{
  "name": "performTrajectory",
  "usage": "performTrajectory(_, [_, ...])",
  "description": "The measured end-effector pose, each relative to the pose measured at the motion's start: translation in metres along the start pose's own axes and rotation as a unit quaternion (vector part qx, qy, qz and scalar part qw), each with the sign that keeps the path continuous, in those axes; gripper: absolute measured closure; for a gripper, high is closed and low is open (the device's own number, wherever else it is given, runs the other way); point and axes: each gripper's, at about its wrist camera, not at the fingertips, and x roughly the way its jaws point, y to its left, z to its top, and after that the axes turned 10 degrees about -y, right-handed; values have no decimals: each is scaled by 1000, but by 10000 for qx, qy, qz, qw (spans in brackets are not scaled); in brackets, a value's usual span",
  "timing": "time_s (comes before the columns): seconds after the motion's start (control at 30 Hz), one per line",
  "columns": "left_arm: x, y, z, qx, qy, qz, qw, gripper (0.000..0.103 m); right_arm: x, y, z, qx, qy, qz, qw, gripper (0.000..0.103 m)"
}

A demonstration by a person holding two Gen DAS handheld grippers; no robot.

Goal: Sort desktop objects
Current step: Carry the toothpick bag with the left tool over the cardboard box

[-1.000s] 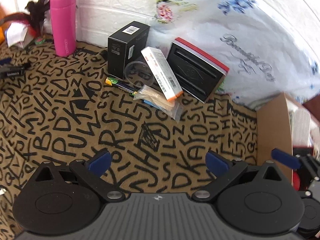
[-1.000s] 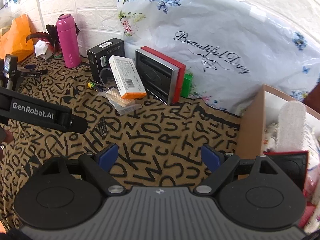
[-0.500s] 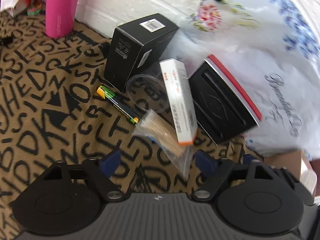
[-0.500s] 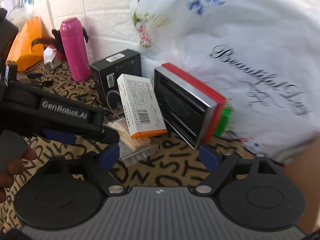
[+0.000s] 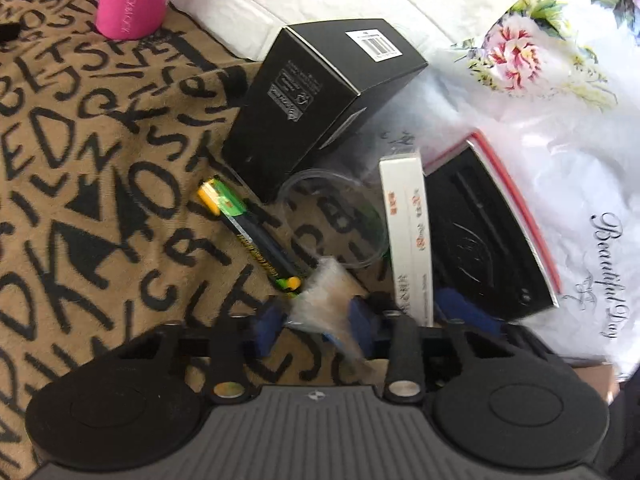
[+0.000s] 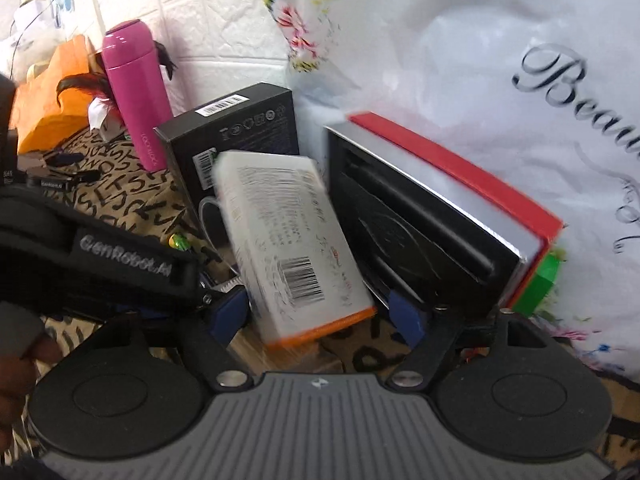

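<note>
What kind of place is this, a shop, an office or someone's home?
Most likely a home desk or side table set against a wall. A letter-print cloth covers it, a pink bottle stands by the white brick-pattern wall, and small boxes lean on a floral gift bag.

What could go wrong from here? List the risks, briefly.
1. The white box stands tilted against the clear cup and black box; lifting it may knock the cup over.
2. The left gripper and right gripper work side by side and could collide.
3. The clear bag between the left jaws looks limp and may slip.
</note>
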Motion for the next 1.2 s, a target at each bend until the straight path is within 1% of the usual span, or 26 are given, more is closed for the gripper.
performTrajectory(0.03, [1,1,1,-96,41,-62,9999,74,2,0,-1,-11,29,11,10000,38])
performTrajectory(0.07, [0,0,1,-116,53,-89,9999,79,3,0,-1,-41,27,-21,10000,42])
performTrajectory(0.1, [-1,-1,1,-96,61,-121,9999,84,2,1,-1,-48,37,-31,10000,49])
performTrajectory(0.13, [-3,-3,0,-37,87,-151,9998,85,-1,1,-1,-39,59,-8,10000,56])
performTrajectory(0.17, [-6,-5,-2,20,90,-187,9998,86,-4,1,-1,-12,85,11,10000,82])
performTrajectory(0.2, [-9,-7,-3,57,112,-223,9997,90,-7,1,-1,-2,137,-22,9999,85])
performTrajectory(0.27, [-17,-11,-7,95,163,-395,9990,98,-17,1,-5,49,181,-26,9998,85])
performTrajectory(0.33, [-27,-17,-12,211,193,-490,9984,101,-32,1,-9,156,176,-83,9997,86])
performTrajectory(0.53, [-62,-32,-35,718,333,-749,9940,102,-95,-4,-27,387,148,-264,9988,86])
performTrajectory(0.63, [-80,-33,-64,957,489,-782,9911,102,-128,-5,-40,508,197,-433,9976,86])
performTrajectory(0.67, [-83,-25,-70,1009,541,-780,9904,102,-139,-6,-47,578,230,-506,9968,86])
performTrajectory(0.73, [-100,-23,-87,1102,627,-783,9888,102,-158,-5,-58,724,281,-616,9951,86])
performTrajectory(0.8, [-108,-19,-99,1086,692,-773,9887,102,-180,-3,-70,826,300,-711,9936,86])
performTrajectory(0.83, [-106,-18,-103,1069,718,-757,9888,102,-190,0,-75,868,296,-752,9929,86])
performTrajectory(0.93, [-119,-21,-115,1162,713,-773,9876,102,-219,8,-87,996,245,-843,9911,86])
performTrajectory(1.0, [-131,-27,-122,1296,654,-853,9857,102,-237,13,-92,1014,165,-877,9908,86])
performTrajectory(1.2, [-157,-56,-136,1705,431,-1147,9777,102,-286,22,-98,1030,-242,-1006,9893,86])
